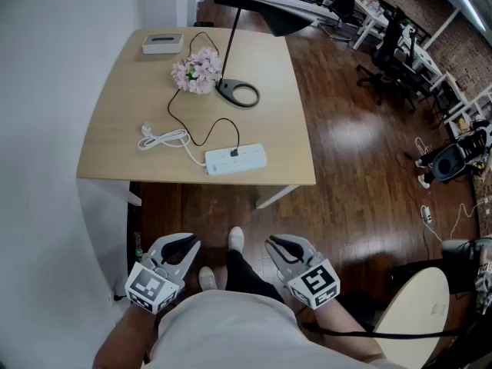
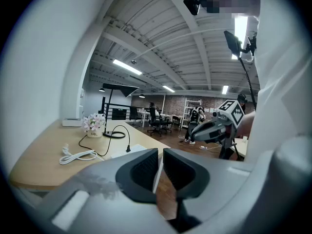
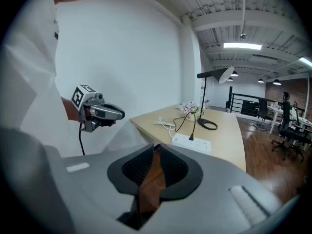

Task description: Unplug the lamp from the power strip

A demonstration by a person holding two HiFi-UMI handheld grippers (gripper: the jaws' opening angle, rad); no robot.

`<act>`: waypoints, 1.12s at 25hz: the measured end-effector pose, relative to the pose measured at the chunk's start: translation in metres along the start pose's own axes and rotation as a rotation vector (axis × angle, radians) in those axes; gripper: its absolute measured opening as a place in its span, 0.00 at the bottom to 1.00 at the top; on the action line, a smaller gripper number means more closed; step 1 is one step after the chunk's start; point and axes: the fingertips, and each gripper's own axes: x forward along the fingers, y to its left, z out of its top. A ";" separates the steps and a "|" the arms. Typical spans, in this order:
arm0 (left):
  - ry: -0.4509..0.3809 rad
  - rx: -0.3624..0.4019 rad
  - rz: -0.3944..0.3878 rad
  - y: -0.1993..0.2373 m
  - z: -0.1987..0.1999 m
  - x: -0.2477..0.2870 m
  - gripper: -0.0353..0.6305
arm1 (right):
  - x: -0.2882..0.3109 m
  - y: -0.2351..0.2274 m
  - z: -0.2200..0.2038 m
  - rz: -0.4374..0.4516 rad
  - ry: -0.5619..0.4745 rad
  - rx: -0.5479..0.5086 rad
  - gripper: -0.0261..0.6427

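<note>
Both grippers are held low, close to the body and well apart from the table (image 1: 123,106).

Left gripper (image 1: 184,244): in its own view (image 2: 160,152) the jaws are nearly together. Only a thin slit shows between the pads and nothing is in it.

Right gripper (image 1: 277,246): in its own view (image 3: 155,147) the jaw tips meet. Only floor shows through the wedge below them. Empty.

The power strip (image 1: 236,159) lies at the near edge of the table. A black plug (image 1: 234,152) stands in it, and its cord loops back toward the lamp (image 1: 277,20). The sockets are too small to count. The lamp's ring base sits just beside the flowers (image 1: 197,71), and its head reaches past the far table edge.

The flower pot is hidden under the blooms in the head view. In the left gripper view the jaw covers part of the strip (image 2: 127,152).

A white cord (image 1: 163,138) lies bundled left of the strip. A white box (image 1: 163,43) sits at the far left corner.

A shoe (image 1: 236,239) shows between the grippers; the legs are mostly hidden by the shirt.
</note>
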 end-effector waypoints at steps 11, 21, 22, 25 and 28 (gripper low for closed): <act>0.139 0.055 0.023 0.096 0.020 0.142 0.13 | 0.120 -0.147 -0.006 0.117 0.142 -0.111 0.05; 0.374 0.122 -0.067 0.157 -0.019 0.259 0.15 | 0.227 -0.209 -0.036 0.167 0.295 -0.166 0.05; 0.404 0.133 -0.086 0.163 -0.025 0.270 0.16 | 0.236 -0.215 -0.041 0.162 0.319 -0.169 0.05; 0.488 0.171 -0.160 0.168 -0.042 0.295 0.18 | 0.252 -0.221 -0.053 0.163 0.389 -0.157 0.05; 0.541 0.224 -0.217 0.170 -0.051 0.313 0.18 | 0.255 -0.222 -0.062 0.167 0.439 -0.130 0.05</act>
